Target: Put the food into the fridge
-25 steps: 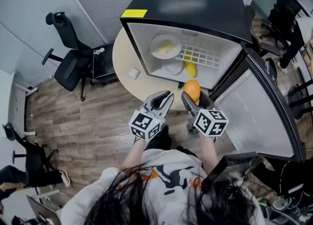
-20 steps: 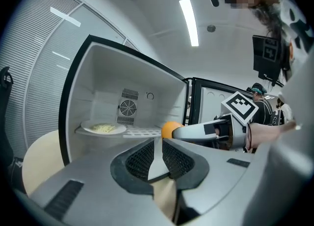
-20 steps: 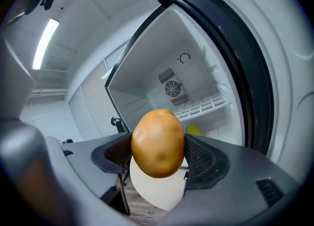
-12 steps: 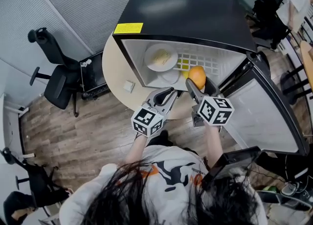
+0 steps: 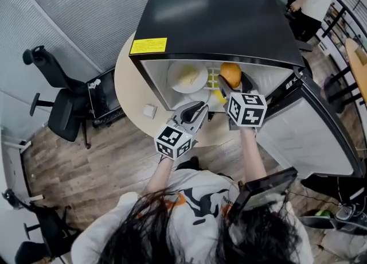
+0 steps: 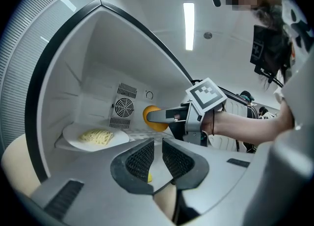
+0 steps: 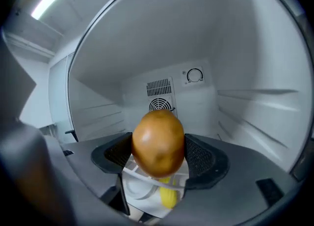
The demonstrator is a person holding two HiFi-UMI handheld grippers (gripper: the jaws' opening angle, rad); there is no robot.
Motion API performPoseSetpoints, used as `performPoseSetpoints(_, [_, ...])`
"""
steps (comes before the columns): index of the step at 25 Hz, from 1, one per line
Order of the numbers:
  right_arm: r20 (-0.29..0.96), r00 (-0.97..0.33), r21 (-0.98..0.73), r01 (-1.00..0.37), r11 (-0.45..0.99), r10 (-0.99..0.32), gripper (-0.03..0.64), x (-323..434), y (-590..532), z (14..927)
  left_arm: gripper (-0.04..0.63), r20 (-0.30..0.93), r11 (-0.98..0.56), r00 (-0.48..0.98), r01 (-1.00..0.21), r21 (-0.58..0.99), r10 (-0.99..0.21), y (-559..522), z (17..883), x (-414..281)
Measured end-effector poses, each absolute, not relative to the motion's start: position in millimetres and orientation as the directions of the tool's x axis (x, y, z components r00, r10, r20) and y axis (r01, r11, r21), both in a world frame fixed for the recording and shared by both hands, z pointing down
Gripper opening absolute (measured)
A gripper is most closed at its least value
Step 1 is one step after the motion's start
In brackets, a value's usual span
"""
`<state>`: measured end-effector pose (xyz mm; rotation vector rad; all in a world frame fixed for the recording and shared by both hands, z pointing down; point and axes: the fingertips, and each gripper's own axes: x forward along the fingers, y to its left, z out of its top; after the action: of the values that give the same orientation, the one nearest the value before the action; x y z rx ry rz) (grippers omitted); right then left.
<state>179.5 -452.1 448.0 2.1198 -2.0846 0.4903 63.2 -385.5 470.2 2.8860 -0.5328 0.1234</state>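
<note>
Your right tongs (image 7: pixel 158 157) pinch the orange (image 7: pixel 158 141) just inside the open fridge (image 5: pixel 218 16). Your left tongs (image 6: pixel 157 158), beside them at the fridge mouth, are barely spread and hold nothing.

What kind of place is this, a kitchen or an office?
Most likely an office or lab room, not a kitchen: swivel office chairs stand on wood-look floor, slatted blinds cover the walls, and the small fridge appears to sit on a round table.
</note>
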Motion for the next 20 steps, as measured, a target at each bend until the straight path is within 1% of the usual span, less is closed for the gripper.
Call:
performPoseSetpoints(4, [0.366, 0.057, -0.019, -0.997, -0.068, -0.929, 0.342, 193, -470, 458, 0.048, 0.109, -0.918, 0.936, -0.349, 0.188, -0.334, -393, 469, 63])
performPoseSetpoints(8, [0.389, 0.089, 0.043, -0.996, -0.078, -0.917, 0.342, 204, -481, 461, 0.048, 0.110, -0.919, 0.938, -0.345, 0.190, -0.329, -397, 469, 61])
performPoseSetpoints(14, [0.425, 0.122, 0.052, -0.993, -0.110, -0.897, 0.342, 221, -490, 475, 0.048, 0.119, -0.915, 0.935, -0.353, 0.195, -0.335, -404, 474, 57])
performPoseSetpoints(20, [0.409, 0.150, 0.069, -0.989, -0.134, -0.900, 0.342, 223, -490, 475, 0.048, 0.122, -0.913, 0.933, -0.356, 0.197, -0.338, -406, 475, 58])
